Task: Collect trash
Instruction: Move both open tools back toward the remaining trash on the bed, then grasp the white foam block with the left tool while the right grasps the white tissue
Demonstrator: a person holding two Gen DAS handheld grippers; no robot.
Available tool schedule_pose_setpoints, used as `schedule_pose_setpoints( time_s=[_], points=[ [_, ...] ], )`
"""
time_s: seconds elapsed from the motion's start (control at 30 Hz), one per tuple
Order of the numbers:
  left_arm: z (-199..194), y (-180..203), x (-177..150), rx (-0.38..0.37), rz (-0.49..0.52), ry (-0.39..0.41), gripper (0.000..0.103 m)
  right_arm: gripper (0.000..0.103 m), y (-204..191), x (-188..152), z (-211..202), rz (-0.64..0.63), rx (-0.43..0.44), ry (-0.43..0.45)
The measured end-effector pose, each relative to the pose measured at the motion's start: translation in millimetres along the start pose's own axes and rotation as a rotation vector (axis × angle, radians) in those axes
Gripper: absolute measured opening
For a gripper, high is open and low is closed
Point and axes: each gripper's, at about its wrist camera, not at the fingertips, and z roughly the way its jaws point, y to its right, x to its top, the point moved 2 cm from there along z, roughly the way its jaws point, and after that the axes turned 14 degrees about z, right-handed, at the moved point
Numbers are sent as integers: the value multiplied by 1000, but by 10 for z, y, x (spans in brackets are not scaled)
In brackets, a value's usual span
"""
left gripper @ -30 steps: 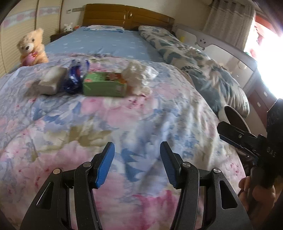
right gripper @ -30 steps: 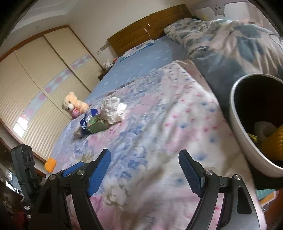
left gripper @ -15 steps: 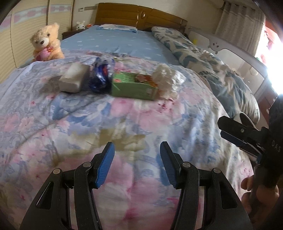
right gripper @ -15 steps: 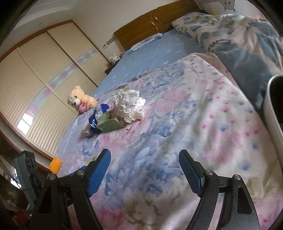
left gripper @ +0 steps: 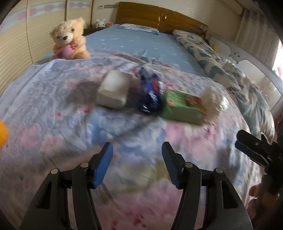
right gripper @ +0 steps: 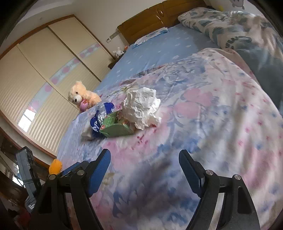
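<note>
A row of trash lies on the floral quilt (left gripper: pixel 53 123): a pale tissue pack (left gripper: pixel 114 92), a crushed blue-labelled plastic bottle (left gripper: pixel 150 93), a green carton (left gripper: pixel 184 106) and a crumpled white paper wad (left gripper: pixel 212 102). The right wrist view shows the same bottle (right gripper: pixel 100 118), carton (right gripper: pixel 115 127) and paper wad (right gripper: pixel 141 108). My left gripper (left gripper: pixel 137 159) is open and empty, short of the trash. My right gripper (right gripper: pixel 144 166) is open and empty, in front of the carton and wad.
A teddy bear (left gripper: pixel 69 39) sits at the quilt's far left edge. A rolled patterned duvet (left gripper: pixel 221 62) lies along the right side. A wooden headboard (left gripper: pixel 159 16) and wardrobe doors (right gripper: pixel 44 70) stand behind. An orange object (right gripper: pixel 55 165) shows at the left.
Both grippers have moved forward and left toward the trash, which now looks larger. The bin has left the right wrist view. Both jaws stay open.
</note>
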Motion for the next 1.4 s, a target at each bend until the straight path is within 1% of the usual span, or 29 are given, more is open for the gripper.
schedule_pose_setpoints(
  time_s=[0.07, 0.23, 0.33, 0.53, 0.57, 0.6, 0.63, 0.67, 0.7, 0.73, 0.77, 0.83, 0.93, 1.13, 1.27, 1.4],
  points=[
    [41, -75, 62, 12, -4, 0, 63, 81, -33, 43, 64, 2, 5, -1],
    [174, -279, 260, 62, -14, 3, 66, 81, -128, 176, 218, 3, 18, 3],
    [255, -327, 364, 83, -4, 4, 69, 81, -136, 265, 310, 19, 21, 10],
    [471, -400, 491, 123, 21, -16, 69, 81, -92, 379, 491, 57, 20, 11],
    [505, -403, 502, 130, 27, -18, 68, 81, -94, 389, 504, 57, 19, 12],
    [536, -407, 508, 135, 33, -22, 65, 80, -96, 397, 520, 56, 14, 14],
    [554, -405, 506, 129, 37, -25, 47, 80, -97, 403, 532, 54, 12, 17],
    [567, -391, 496, 112, 40, -29, 44, 76, -98, 408, 541, 51, 13, 23],
    [545, -375, 485, 127, 49, -20, 43, 71, -96, 411, 545, 48, 11, 27],
    [520, -348, 474, 135, 60, -13, 43, 56, -94, 413, 553, 41, 3, 29],
    [496, -325, 456, 140, 68, -8, 42, 43, -91, 419, 568, 35, -1, 23],
    [422, -296, 393, 142, 67, 3, 41, 37, -82, 406, 557, 32, 15, 14],
    [299, -271, 286, 133, 46, 15, 40, 28, -70, 369, 471, 16, 11, 27],
    [-1, -158, 103, 93, 17, 53, 39, 25, 63, 246, 215, 22, 16, 34],
    [-193, 0, 25, 54, 28, 77, 39, 25, 136, 163, 26, 19, 12, 43],
    [-314, 238, -27, 13, 63, 88, 39, 25, 198, 75, -177, 13, 8, 58]
  ],
)
